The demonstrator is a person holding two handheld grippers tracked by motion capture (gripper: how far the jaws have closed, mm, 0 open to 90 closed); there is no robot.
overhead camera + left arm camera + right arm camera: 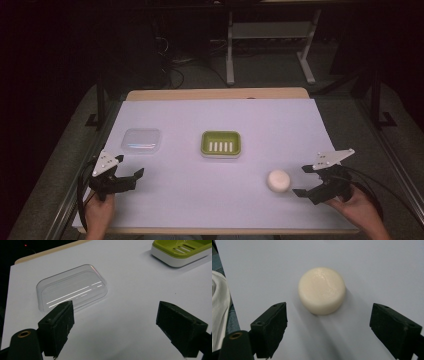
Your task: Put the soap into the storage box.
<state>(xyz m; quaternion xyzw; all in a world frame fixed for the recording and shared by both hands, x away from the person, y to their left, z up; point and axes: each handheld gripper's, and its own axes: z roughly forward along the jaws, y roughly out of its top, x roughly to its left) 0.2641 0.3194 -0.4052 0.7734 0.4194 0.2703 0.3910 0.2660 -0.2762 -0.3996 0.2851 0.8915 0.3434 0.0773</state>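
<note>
Two hand-held grippers, both released. Right hand-held gripper spread just beside round soap bar on white counter; left hand-held gripper near clear lid.

On the tabletop, the lid lies left of the soap dish; the soap bar sits nearer the person, right of both.

Right gripper open beside round soap, green dish beyond
</note>
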